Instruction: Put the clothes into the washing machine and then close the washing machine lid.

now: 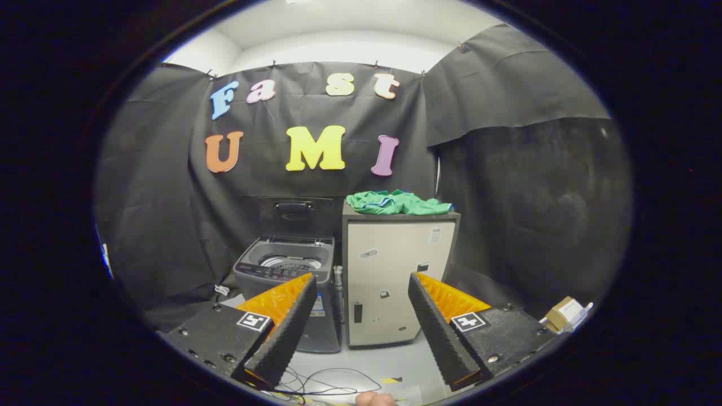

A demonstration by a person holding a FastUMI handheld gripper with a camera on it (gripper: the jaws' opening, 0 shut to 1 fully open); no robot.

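The tongs point(361, 282) are standing wide apart and holding nothing, well short of everything ahead. Beyond them, the green clothes point(398, 202) are lying crumpled on top of a beige cabinet point(395, 265). The washing machine point(287, 270) is sitting just beside that cabinet, beyond the left finger, with its lid point(293, 217) raised against the black cloth wall.

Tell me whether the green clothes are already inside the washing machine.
No: the green clothes lie atop the beige cabinet, beside the open washing machine, beyond the open gripper.
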